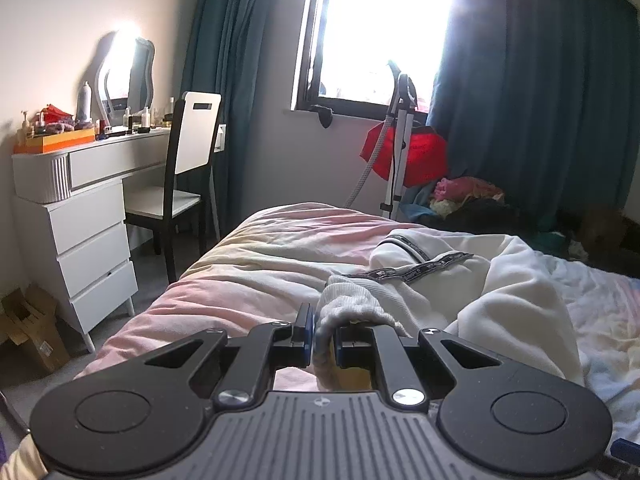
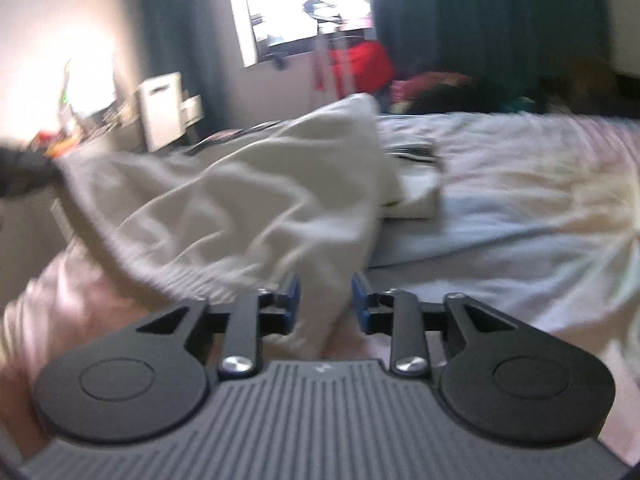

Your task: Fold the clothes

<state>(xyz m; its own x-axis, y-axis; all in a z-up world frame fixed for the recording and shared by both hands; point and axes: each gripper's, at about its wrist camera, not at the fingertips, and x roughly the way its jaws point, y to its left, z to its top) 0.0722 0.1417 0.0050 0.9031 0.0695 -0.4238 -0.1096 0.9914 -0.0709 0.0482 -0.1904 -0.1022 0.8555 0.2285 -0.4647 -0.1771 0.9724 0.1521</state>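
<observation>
On the bed (image 1: 256, 248), the white garment (image 1: 492, 300) lies rumpled on the pastel cover, its ribbed cuff clamped between the nearly closed blue pads of the left gripper (image 1: 323, 334). Only the left wrist view shows that pinch and the garment's dark patterned trim; the right wrist view is blurred, yet shows the right gripper (image 2: 325, 306) with fingers apart, white cloth between them. Beyond, the dresser (image 1: 80, 208) and chair (image 1: 184, 168) are sharp only from the left.

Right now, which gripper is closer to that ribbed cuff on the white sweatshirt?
Left. The left gripper is clamped on the ribbed cuff; the right gripper straddles the white sweatshirt at another edge.
</observation>
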